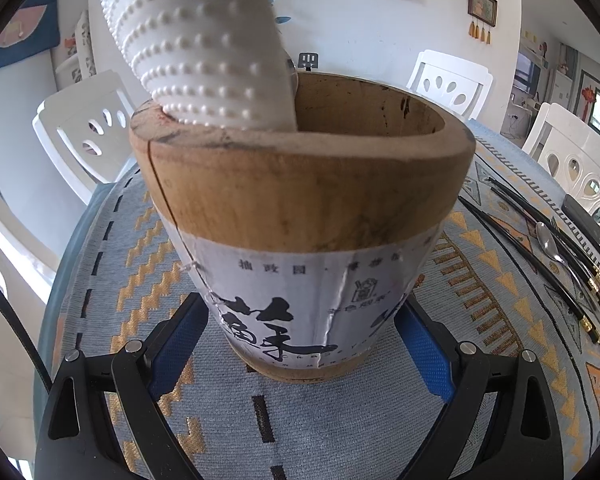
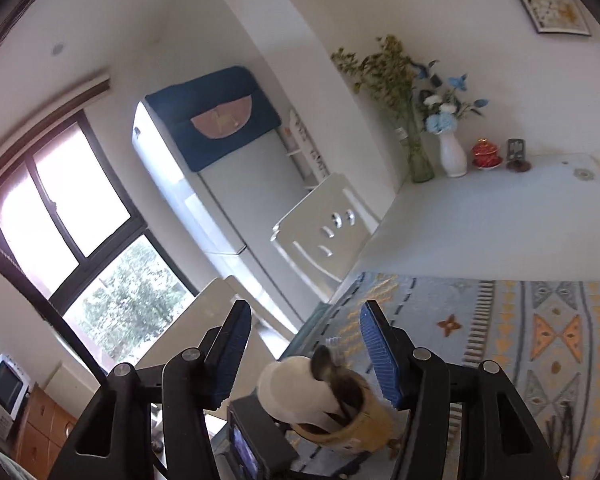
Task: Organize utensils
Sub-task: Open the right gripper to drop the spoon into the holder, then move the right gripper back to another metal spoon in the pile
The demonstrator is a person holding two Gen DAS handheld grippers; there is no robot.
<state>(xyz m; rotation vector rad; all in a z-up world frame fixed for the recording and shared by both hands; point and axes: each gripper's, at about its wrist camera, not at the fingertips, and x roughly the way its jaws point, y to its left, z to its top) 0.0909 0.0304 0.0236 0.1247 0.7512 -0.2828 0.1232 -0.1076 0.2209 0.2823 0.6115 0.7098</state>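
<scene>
The left gripper (image 1: 300,344) is clamped on the wooden utensil holder (image 1: 300,200): both blue pads press the lower, paper-labelled wall, one at 8 o'clock and one at 4 o'clock of the holder as seen from the left wrist view. The holder stands upright on the patterned tablecloth (image 1: 112,248). Inside it, a white dotted utensil (image 1: 204,48) leans against the rim at about 10 o'clock, its long axis rising up and to the left; the right wrist view also shows a spoon (image 2: 324,362) standing in the holder beside it. The right gripper (image 2: 304,354) has its jaws apart with nothing between the pads, and it sits above the holder, which lies at 6 o'clock below the fingertips. The remaining loose utensils, black chopsticks (image 1: 540,248), a metal spoon (image 1: 550,242) and what appears to be a fork, lie at 3 o'clock from the holder, long axes running from upper left to lower right in the left wrist view. Judgement: the free right gripper is the one to fetch them, and its pads should close across those thin shafts, not along them. A dark flat object (image 1: 590,232) lies just beyond them, near the table edge.
</scene>
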